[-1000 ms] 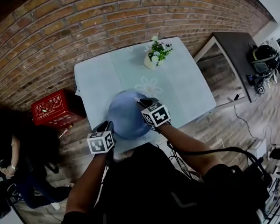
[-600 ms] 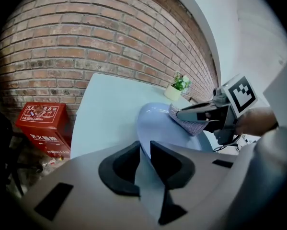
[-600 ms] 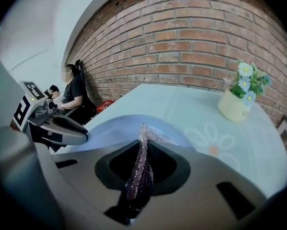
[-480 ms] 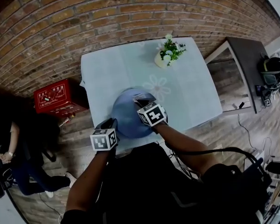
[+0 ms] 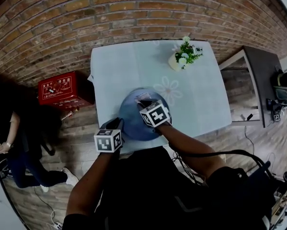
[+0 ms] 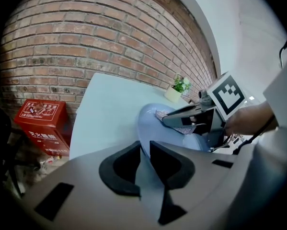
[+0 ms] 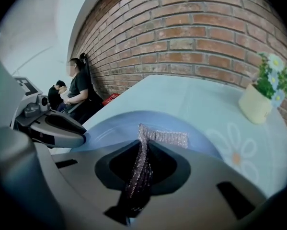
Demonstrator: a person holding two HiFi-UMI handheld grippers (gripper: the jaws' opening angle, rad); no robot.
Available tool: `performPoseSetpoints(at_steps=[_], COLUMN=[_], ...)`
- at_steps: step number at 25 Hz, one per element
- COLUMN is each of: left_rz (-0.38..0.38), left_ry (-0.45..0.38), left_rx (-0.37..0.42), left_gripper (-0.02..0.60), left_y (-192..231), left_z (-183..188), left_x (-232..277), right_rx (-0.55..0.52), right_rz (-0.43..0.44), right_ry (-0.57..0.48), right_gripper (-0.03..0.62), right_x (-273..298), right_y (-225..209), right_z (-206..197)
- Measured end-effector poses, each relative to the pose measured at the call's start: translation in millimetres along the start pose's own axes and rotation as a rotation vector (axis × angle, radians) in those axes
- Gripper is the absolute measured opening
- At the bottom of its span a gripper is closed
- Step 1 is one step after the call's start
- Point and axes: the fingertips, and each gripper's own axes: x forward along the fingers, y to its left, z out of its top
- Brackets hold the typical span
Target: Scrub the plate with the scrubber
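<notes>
Plate (image 5: 132, 123), pale blue and round, is seen at the near edge of the table (image 5: 119, 71), just below the middle of the head view. Its lower-left rim is taken between the jaws of the left gripper (image 5: 118, 124), which have just been closing and are pressed on that rim (the blue edge fills the gap between the pads in the left gripper view). A silvery mesh scrubber (image 7: 158, 139) is pinched in the right gripper (image 7: 141, 163), whose jaws are shut on it, and its free end is laid on the upper part of the plate.

Just right of the plate a flower print (image 5: 168, 89) is shown on the pale table cover, and a potted plant (image 5: 184, 56) is stood near the table's upper right corner. A red crate (image 5: 62, 91) is set on the wooden floor (image 5: 81, 128) left of the table, below the brick wall (image 5: 109, 13). A person (image 5: 14, 143) is seen at the left edge.
</notes>
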Motion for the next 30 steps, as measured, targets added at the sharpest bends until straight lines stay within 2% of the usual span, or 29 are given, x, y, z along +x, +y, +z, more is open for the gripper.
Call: performPoseSetpoints(at_steps=[10, 16, 20, 30], left_rz=[-0.019, -0.010, -0.032, -0.070], left_ry=[-0.034, -0.074, -0.100, -0.091], left_rx=[-0.014, -0.046, -0.062, -0.023], left_gripper=[0.063, 0.057, 0.051, 0.051], left_y=[-1.1, 3.6, -0.8, -0.1], left_z=[0.0, 3.1, 6.0, 3.3], left_x=[-12.9, -25.0, -35.7, -60.1], right_rx=[-0.101, -0.150, -0.144, -0.090], right_rz=[0.127, 0.169, 0.199, 0.250], right_ry=[0.044, 0.058, 0.072, 0.073], right_gripper=[0.067, 0.066, 0.066, 0.066], right_x=[16.9, 19.5, 16.4, 7.7], right_y=[50.2, 72.1, 84.9, 108.6], right_z=[4.8, -0.2, -5.7, -20.8])
